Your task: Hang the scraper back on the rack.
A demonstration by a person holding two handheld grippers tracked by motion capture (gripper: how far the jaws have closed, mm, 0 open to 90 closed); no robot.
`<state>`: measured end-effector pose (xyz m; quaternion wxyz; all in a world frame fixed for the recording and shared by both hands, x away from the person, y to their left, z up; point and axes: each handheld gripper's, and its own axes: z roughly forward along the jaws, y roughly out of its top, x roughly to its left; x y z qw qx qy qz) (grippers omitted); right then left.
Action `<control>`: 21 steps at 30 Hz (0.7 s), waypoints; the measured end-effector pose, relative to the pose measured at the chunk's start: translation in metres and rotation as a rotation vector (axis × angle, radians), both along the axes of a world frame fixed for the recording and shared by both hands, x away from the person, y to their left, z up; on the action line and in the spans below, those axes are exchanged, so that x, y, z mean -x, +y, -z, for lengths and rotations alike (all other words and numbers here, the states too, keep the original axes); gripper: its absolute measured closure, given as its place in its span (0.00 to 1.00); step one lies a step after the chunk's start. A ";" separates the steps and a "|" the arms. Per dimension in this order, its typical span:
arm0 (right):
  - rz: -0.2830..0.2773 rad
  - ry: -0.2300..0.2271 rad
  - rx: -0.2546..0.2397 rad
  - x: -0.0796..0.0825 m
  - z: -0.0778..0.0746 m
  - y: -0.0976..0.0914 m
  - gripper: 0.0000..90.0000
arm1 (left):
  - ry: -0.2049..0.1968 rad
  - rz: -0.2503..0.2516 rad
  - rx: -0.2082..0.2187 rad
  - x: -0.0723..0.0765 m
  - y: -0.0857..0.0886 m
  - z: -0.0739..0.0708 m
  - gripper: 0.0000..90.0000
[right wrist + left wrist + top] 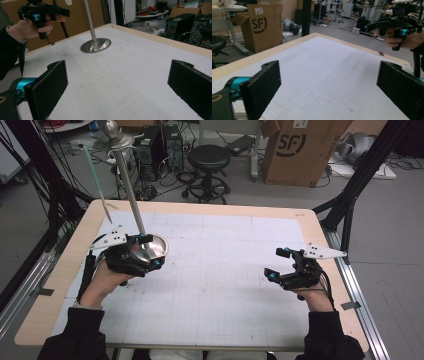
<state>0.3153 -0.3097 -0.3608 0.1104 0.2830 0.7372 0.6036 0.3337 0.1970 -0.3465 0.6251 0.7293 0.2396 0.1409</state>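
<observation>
Left gripper (131, 251) hovering, jaws spread wide, gripping nothing. Right gripper (285, 267) likewise wide apart, empty, sitting well apart at table's (225, 320) right side. Metal stand (134, 195) standing on far-left mat, round base (156, 247) touching table just beside left gripper. Pole rising near-upright, long axis vertical, leaning slightly left. Left hand nearer.

A wood-edged table (65, 270) carries a white gridded mat (220, 280) and a metal stand's round base (95, 45).
</observation>
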 end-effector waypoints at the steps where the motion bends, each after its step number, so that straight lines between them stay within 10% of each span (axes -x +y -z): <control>1: 0.002 -0.005 -0.001 0.000 0.000 -0.001 0.02 | -0.005 -0.010 -0.004 0.000 -0.001 0.001 0.07; 21: 0.081 -0.031 -0.039 0.013 0.007 -0.018 0.02 | -0.004 -0.039 -0.017 0.015 0.006 0.012 0.07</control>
